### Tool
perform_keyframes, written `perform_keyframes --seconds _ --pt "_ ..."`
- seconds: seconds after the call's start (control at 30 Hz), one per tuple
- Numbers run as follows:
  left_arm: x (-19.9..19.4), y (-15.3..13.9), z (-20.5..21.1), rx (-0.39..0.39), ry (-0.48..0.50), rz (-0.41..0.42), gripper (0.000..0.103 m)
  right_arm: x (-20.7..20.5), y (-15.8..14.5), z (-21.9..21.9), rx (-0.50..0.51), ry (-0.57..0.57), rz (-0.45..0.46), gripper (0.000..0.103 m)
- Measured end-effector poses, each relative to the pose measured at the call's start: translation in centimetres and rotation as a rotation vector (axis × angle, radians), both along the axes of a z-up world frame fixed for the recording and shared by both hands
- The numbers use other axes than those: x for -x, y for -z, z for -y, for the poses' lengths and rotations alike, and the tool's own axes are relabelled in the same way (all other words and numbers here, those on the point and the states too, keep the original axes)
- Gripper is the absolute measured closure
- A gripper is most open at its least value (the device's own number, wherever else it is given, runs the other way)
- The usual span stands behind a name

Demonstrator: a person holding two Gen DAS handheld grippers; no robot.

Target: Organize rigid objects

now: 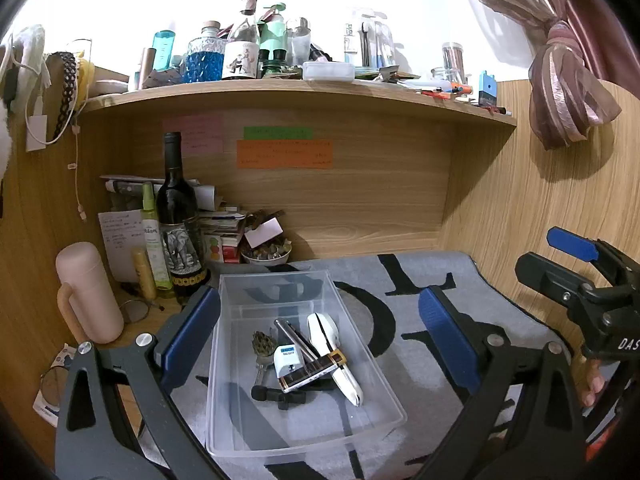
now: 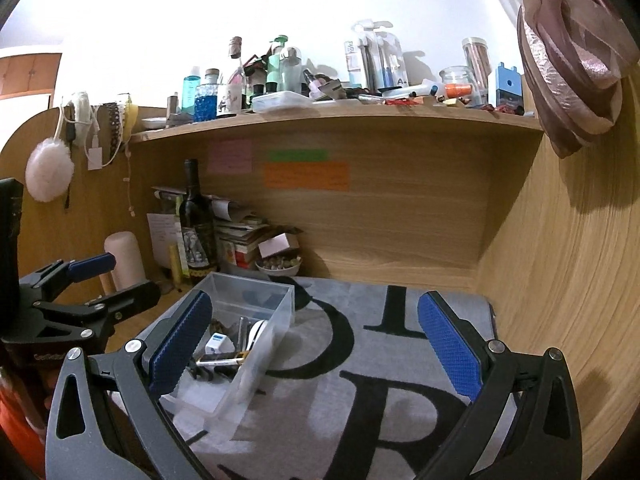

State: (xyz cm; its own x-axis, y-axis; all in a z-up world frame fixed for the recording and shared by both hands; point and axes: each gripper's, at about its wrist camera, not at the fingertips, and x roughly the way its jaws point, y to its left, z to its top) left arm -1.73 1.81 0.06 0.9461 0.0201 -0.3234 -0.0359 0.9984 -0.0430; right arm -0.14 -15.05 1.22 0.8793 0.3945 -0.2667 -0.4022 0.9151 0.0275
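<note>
Left wrist view: the left tool [image 1: 318, 336] has its two blue pads spread wide apart, nothing gripped, and one clear plastic bin [image 1: 240, 364] sits on the mat between them without touching either pad. Inside the bin I count roughly six bits in one pile: a white plastic piece [image 1: 332, 344], a small white charger with a blue label [image 1: 285, 360], a metal rod [image 1: 294, 338], a flat brown bar with gold ends [image 1: 312, 370], a black part [image 1: 276, 394] and a small cone-like thing [image 1: 262, 344]. There may be keys under the pile, can't really tell.

The right tool [image 1: 560, 264] shows up at the right edge, also standing apart and empty. In the right wrist view its two pads [image 2: 316, 344] straddle bare grey mat [image 2: 360, 380], with the bin just off its left pad.

The bin rests on that one grey mat with big black letters, spread over the wooden bench [image 1: 140, 332]. Farther back on the left stand one pink mug [image 1: 88, 292], one dark wine bottle [image 1: 176, 216] and a bowl of small pebbly things [image 1: 266, 254]. Three sticky notes are on the back panel: pink [image 1: 194, 134], green [image 1: 278, 133], orange [image 1: 284, 154]. The shelf [image 1: 280, 92] above is crammed with bottles.
</note>
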Motion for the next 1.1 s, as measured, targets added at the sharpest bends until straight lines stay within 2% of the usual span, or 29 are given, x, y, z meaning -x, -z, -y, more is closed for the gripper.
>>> perform_keyframes --seconds 1.1 --pt "-0.87 -0.15 0.13 0.018 0.011 -0.002 0.002 -0.48 -0.35 0.12 -0.013 -0.02 -0.004 0.0"
